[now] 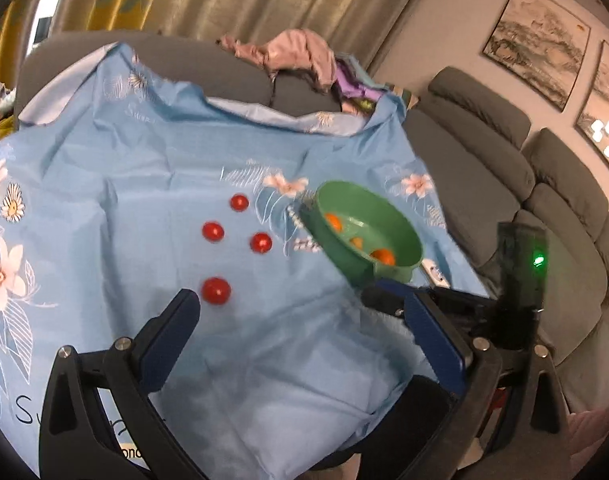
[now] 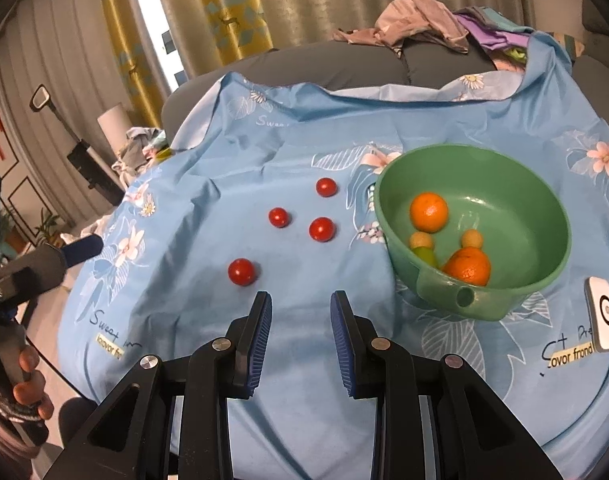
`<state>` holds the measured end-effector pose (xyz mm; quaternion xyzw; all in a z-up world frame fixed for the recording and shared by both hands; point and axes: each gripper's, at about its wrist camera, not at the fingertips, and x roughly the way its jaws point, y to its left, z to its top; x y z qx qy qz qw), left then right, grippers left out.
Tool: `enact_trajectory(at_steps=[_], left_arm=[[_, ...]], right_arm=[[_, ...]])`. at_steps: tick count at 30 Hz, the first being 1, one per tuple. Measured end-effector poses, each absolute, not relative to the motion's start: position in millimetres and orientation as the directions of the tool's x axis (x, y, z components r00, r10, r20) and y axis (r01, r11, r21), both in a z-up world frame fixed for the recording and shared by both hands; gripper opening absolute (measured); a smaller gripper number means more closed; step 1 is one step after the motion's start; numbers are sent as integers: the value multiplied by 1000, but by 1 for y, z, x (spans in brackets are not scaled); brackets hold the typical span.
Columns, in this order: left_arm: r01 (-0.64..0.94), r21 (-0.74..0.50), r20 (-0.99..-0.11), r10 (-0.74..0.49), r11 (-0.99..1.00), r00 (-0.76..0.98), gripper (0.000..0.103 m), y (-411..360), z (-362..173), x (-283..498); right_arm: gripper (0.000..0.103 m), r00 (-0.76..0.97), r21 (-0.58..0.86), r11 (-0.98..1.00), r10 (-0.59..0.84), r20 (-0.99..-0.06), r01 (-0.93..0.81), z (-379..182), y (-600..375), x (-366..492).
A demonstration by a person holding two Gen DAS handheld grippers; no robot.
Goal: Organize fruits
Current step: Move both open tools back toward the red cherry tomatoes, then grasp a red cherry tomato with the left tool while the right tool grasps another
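Gripped the handle at the far left edge of the right wrist view with a hand (image 2: 28,380). Kept the left tool (image 1: 280,296) spread to its widest over the blue floral sheet (image 2: 264,152), with nothing between the pads. Lay loose on the sheet, mid-left, well apart from each other: four cherry tomatoes, nearest (image 2: 243,272), left (image 2: 279,217), middle (image 2: 322,229) and farthest (image 2: 326,187). Hovered just in front of the nearest tomato without touching it: the right tool (image 2: 301,300), pads drawn in to a narrow gap and gripping nothing. Sat further right on the sheet: a green plastic bowl (image 2: 524,216). Held two oranges, one against the far-left wall (image 2: 428,212) and one by the near rim (image 2: 468,266), plus two small pale yellow balls between them, the left one (image 2: 420,240) atop a green piece; could not tell what those were. Rested at the far right, just beside the bowl: a white card with a black ring mark (image 2: 602,312).
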<state>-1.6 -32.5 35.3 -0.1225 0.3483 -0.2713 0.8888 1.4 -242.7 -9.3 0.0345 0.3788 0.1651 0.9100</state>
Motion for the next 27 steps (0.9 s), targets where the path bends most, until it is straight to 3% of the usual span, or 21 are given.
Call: enact_trajectory(at_steps=[5, 12, 17, 27], left_arm=[[308, -250, -679, -393, 918, 620, 102, -40, 9, 12], [283, -140, -736, -291, 949, 612, 102, -43, -17, 30], [281, -129, -759, -277, 951, 590, 101, -47, -31, 51], [284, -108, -813, -249, 953, 527, 78, -67, -57, 89]], right_arm=[[30, 645, 196, 940, 336, -686, -280, -15, -244, 6], [30, 617, 211, 933, 351, -705, -291, -25, -237, 18], [30, 595, 208, 926, 362, -718, -314, -32, -228, 28], [30, 567, 208, 928, 355, -744, -308, -47, -226, 48]])
